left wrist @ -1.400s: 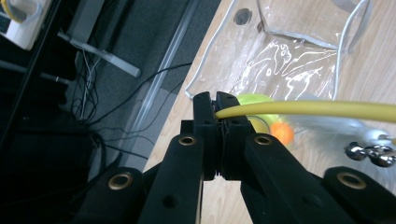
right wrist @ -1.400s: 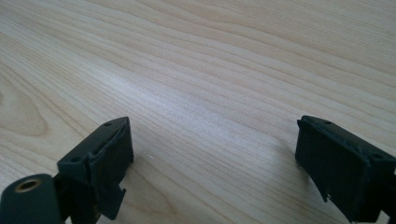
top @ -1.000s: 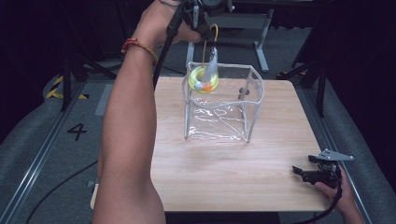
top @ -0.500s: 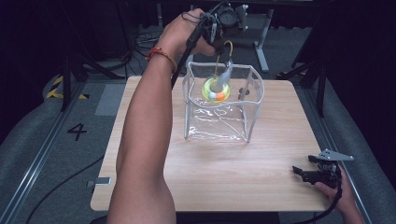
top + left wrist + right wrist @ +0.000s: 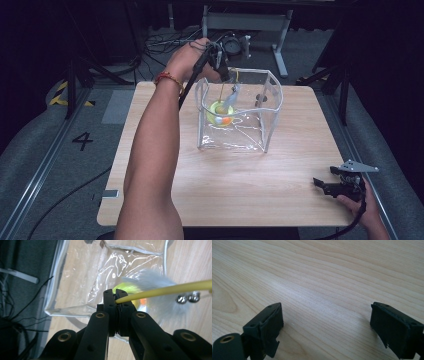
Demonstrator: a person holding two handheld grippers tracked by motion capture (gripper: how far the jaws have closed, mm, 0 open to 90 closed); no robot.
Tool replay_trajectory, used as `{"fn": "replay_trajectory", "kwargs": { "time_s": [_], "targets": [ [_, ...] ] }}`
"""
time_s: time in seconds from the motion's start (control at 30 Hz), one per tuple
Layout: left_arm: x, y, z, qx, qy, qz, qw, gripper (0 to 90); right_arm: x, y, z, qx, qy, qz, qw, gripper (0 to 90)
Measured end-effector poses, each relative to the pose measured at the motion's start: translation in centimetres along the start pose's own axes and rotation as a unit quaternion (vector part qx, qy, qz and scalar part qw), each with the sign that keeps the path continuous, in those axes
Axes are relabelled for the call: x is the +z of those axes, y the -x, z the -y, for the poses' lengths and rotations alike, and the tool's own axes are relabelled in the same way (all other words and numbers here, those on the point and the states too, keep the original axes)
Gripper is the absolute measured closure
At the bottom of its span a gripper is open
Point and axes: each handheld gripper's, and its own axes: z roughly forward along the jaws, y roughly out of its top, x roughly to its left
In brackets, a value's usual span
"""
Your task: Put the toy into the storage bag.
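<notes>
A clear plastic box (image 5: 272,95) stands open-topped on the wooden table (image 5: 300,150). My left gripper (image 5: 222,70) hovers over the box's far left rim, shut on a thin yellow stick (image 5: 170,288). From that stick a grey feather (image 5: 231,97) and a yellow-green and orange ball (image 5: 220,112) hang down inside the box. The left gripper view looks along my left gripper (image 5: 115,298) pinching the stick, with the feather (image 5: 150,282), two small bells (image 5: 187,298) and the box wall (image 5: 75,310) beyond. My right gripper (image 5: 325,182) rests low at the table's near right corner, open, nothing between its fingers (image 5: 267,320).
Grey floor with a painted "4" (image 5: 82,140) lies left of the table. A metal stand (image 5: 245,22) and loose cables (image 5: 160,42) sit behind the far edge. Bare wood (image 5: 324,277) stretches ahead of the right gripper.
The left hand has come down and to the right, lowering the ball and feather from above the rim into the box. The right gripper has stayed put.
</notes>
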Motion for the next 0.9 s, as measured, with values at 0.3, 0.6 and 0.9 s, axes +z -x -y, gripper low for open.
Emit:
{"fn": "replay_trajectory", "kwargs": {
  "time_s": [0.3, 0.6, 0.9],
  "targets": [
    [2.2, 0.2, 1.3, -0.008, -0.011, 0.016, 0.9998, 87.9, 0.0, 0.0, 0.0, -0.001, 0.001, 0.000, 1.0000, 12.2],
    [4.6, 0.2, 1.7, -0.008, -0.031, 0.028, 0.9991, 88.0, 0.0, 0.0, 0.0, 0.000, 0.001, 0.000, 1.0000, 12.2],
    [5.7, 0.4, 2.0, -0.011, -0.048, 0.032, 0.9983, 88.0, 0.0, 0.0, 0.0, -0.001, 0.001, -0.001, 1.0000, 12.5]
  ]
}}
